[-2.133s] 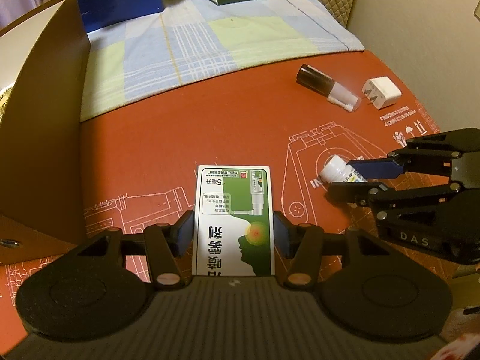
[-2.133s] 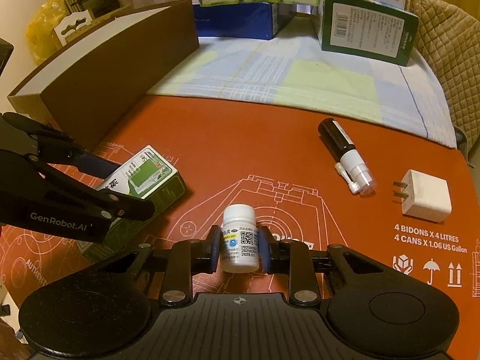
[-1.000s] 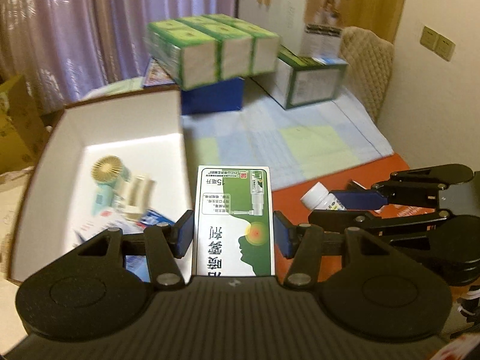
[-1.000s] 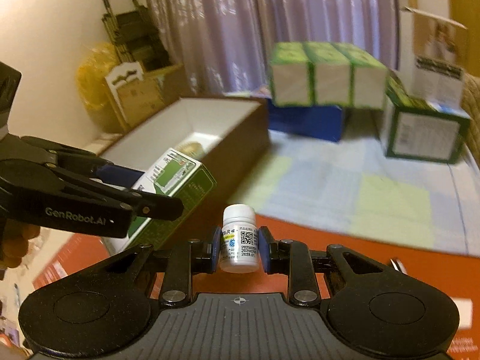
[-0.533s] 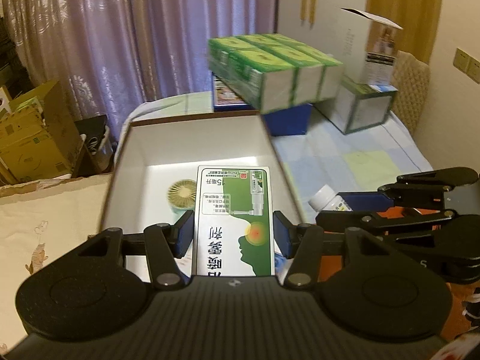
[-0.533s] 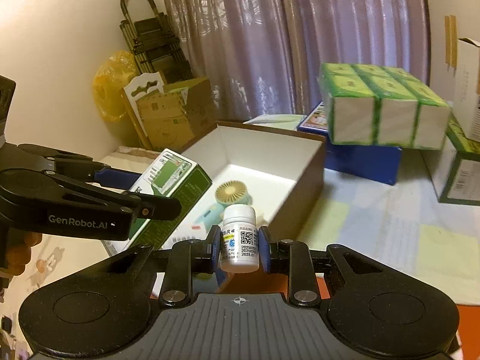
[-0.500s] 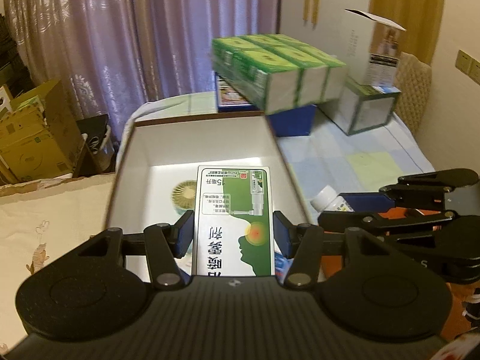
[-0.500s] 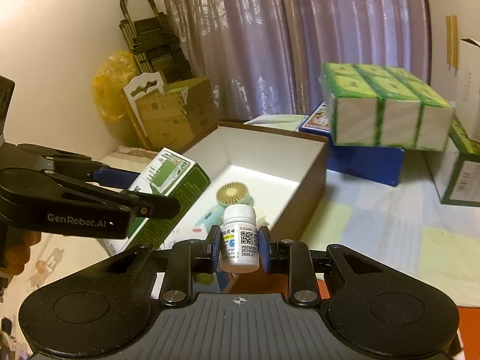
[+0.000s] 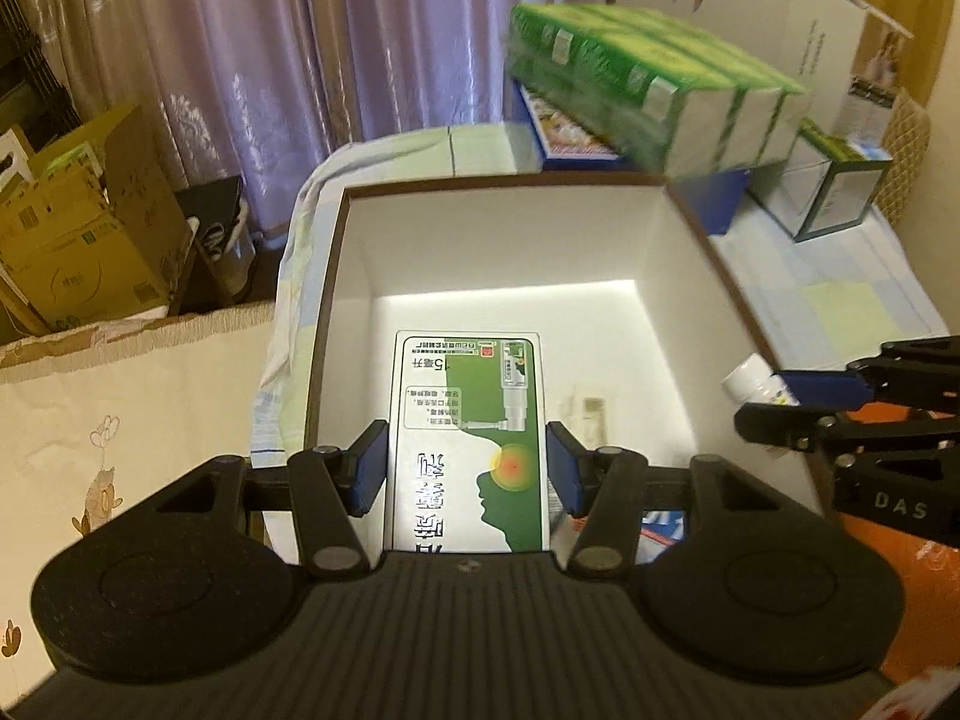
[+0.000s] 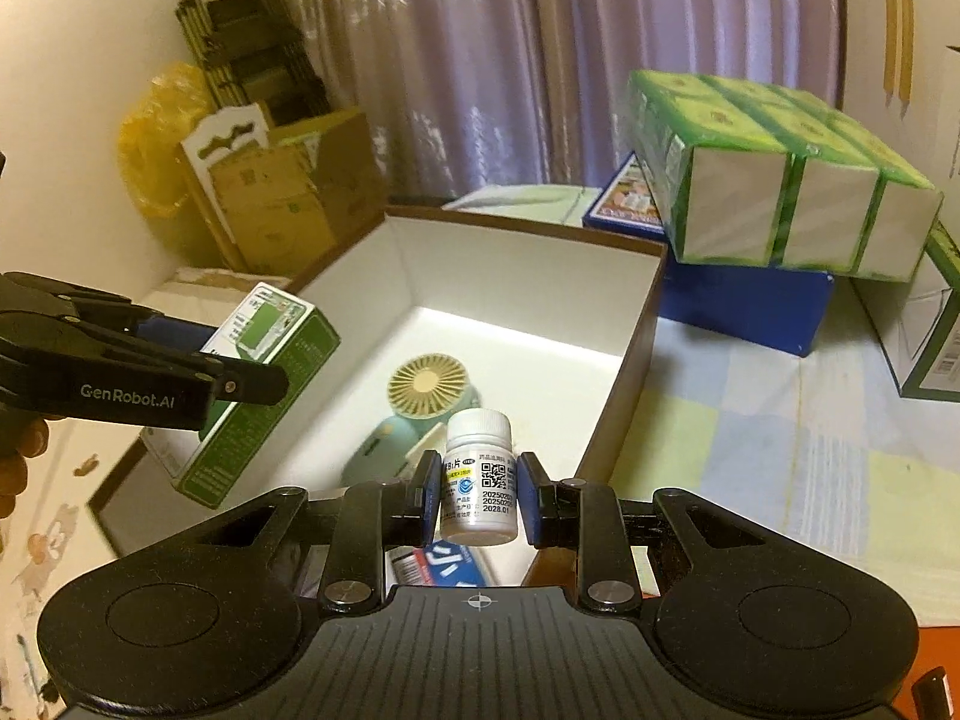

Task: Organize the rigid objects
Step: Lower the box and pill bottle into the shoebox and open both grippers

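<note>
On the far left, folded brown cardboard boxes [image 9: 78, 240] lean by a lilac curtain [image 9: 252, 60].

The left gripper [image 9: 467, 468] has its jaws clamped on the two long sides of a green-and-white medicine carton [image 9: 468, 444]. This is a flat rectangular card box with glossy print: a spray bottle, a dark green head in profile and a red-yellow spot. It hangs in the air above the open storage box [image 9: 504, 228]. From the right wrist view the carton [image 10: 264, 372] shows a dark green side panel and sits tilted over that box's left wall.

The storage box [image 10: 636, 348] is stiff board, brown outside and smooth white inside. On its floor lie a round pale-yellow handheld fan [image 10: 427, 387] with a mint body, and a blue-and-white packet [image 10: 444, 564], partly hidden.

The right gripper [image 10: 478, 495] has its jaws closed on a small white plastic pill bottle [image 10: 479, 480], a cylinder with a ribbed cap and a label bearing a QR code. It is held upright, near the box's right wall.

Further right, shrink-wrapped green-and-white packs [image 10: 774, 174] rest on a blue box [image 10: 744, 306], on a pastel checked cloth [image 10: 798, 444].
</note>
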Tool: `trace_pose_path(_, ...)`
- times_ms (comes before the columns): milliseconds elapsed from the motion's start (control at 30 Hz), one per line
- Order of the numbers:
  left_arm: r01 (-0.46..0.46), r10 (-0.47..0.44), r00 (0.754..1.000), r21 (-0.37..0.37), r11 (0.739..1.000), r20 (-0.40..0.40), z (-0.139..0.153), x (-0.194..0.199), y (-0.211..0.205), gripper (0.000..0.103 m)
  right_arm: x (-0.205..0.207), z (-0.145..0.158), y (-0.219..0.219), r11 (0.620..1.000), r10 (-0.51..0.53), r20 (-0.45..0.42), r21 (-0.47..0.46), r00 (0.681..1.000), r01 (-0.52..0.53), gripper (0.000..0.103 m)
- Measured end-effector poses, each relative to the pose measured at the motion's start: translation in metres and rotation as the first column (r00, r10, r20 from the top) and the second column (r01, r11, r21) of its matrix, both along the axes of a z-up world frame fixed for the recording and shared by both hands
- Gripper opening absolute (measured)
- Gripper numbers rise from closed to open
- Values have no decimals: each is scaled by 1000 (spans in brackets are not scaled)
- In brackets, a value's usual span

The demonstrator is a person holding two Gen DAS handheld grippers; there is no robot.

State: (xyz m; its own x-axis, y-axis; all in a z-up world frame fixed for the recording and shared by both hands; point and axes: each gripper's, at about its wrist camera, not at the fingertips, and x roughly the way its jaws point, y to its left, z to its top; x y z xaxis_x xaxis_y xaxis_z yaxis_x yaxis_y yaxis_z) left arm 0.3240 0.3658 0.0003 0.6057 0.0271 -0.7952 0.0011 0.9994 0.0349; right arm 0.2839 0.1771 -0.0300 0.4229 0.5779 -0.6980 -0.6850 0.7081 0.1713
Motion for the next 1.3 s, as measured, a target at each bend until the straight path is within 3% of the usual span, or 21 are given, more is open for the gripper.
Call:
trace_pose_path(433, 24, -21, 998, 34, 999, -66, -34, 36, 14, 51, 26, -20, 23, 997, -37, -11, -67, 999, 36, 23)
trace_pose_path(1133, 43, -43, 997, 0, 999, -59, -37, 40, 16, 56, 36, -26, 35, 992, -56, 25, -112, 998, 59, 24)
trace_pose_path(1300, 49, -50, 997, -11, 999, -57, -37, 35, 13, 60, 33, -25, 34, 993, -38, 14, -107, 999, 40, 30)
